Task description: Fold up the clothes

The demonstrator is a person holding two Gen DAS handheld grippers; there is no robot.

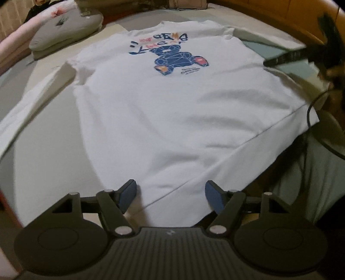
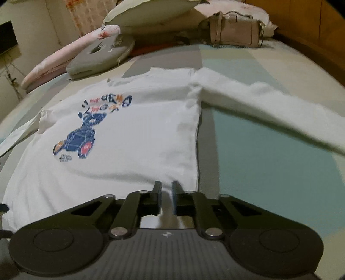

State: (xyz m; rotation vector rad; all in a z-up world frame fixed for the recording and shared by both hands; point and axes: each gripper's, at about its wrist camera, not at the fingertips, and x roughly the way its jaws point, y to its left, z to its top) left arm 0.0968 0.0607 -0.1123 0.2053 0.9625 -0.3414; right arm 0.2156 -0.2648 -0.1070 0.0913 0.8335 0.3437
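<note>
A white long-sleeved shirt (image 1: 168,112) with a blue bear print lies flat, print up, on the bed; it also shows in the right wrist view (image 2: 133,137). Its sleeves stretch out to the sides, one in the left wrist view (image 1: 32,107), one in the right wrist view (image 2: 276,107). My left gripper (image 1: 170,193) is open, its jaws wide apart over the shirt's hem corner. My right gripper (image 2: 166,193) has its jaws nearly closed with a narrow gap, just above the shirt's hem near the side edge; nothing is visibly pinched. The right gripper appears blurred at the left wrist view's right edge (image 1: 301,53).
The bed sheet (image 2: 269,168) has grey, green and cream stripes. Pillows (image 2: 101,53) and a beige handbag (image 2: 235,32) lie at the head of the bed. A wooden bed frame (image 1: 280,13) runs along the far side. A black cable (image 1: 310,112) hangs at right.
</note>
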